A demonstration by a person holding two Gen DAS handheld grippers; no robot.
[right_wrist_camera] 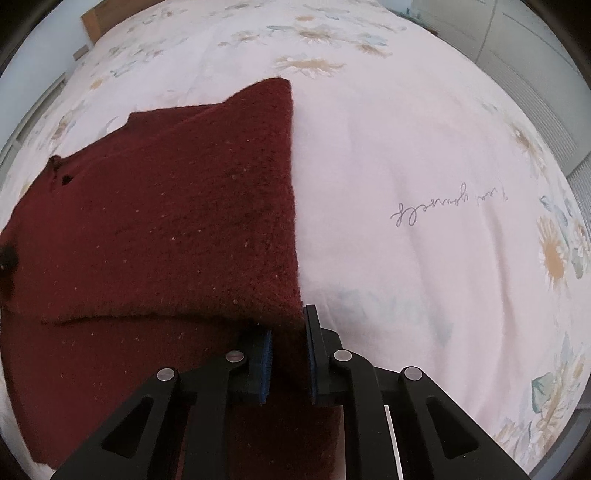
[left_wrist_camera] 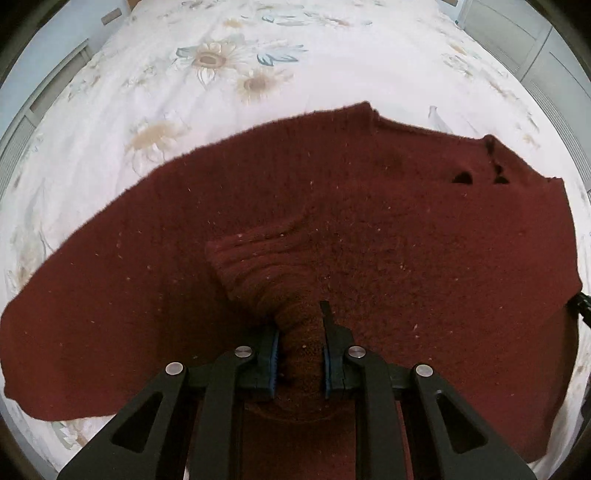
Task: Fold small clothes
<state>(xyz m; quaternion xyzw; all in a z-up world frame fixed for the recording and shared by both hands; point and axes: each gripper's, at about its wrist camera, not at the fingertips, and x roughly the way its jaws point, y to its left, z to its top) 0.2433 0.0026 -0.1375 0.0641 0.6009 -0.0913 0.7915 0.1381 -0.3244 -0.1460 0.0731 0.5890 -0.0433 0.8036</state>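
Note:
A dark red knitted sweater (left_wrist_camera: 332, 221) lies spread on the bed; it also shows in the right wrist view (right_wrist_camera: 166, 221). My left gripper (left_wrist_camera: 300, 332) is shut on a ribbed cuff (left_wrist_camera: 266, 266) of the sweater, which lies over the sweater's body. My right gripper (right_wrist_camera: 288, 332) is shut on the near right corner of the sweater, where a folded upper layer meets the lower layer. The sweater's right edge runs straight away from this gripper. Small dark holes (left_wrist_camera: 463, 179) show near the collar.
The bed is covered by a white sheet with beige flowers (left_wrist_camera: 207, 59) and grey handwriting print (right_wrist_camera: 450, 206). White cabinets (right_wrist_camera: 535, 55) stand beyond the bed on the right. A wooden headboard corner (right_wrist_camera: 92, 22) shows at the far left.

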